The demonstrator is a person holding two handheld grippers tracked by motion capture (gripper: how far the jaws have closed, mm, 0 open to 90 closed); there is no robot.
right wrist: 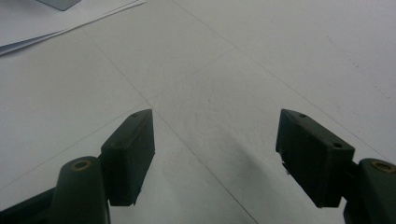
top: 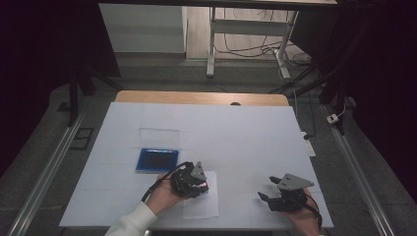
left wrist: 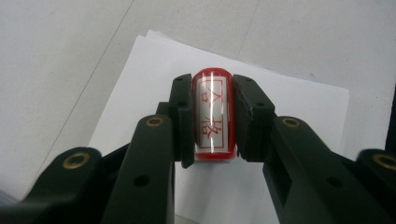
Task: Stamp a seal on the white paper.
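Note:
My left gripper [left wrist: 212, 93] is shut on a red stamp [left wrist: 213, 116] with a white label bearing red characters. It holds the stamp over a white sheet of paper [left wrist: 289, 102]. From above, the left gripper [top: 199, 186] sits at the sheet of paper [top: 202, 206] near the table's front edge. An open blue ink pad [top: 156, 160] with its clear lid [top: 159, 137] raised lies just behind and to the left. My right gripper [top: 268, 188] rests low at the front right, open, with nothing between its jaws; the right gripper [right wrist: 215, 140] looks across bare white table.
The table [top: 236, 132] is covered in white, with a wooden edge at the back. Beyond it stand a desk frame and trailing cables on the floor. Metal rails run along both sides of the table.

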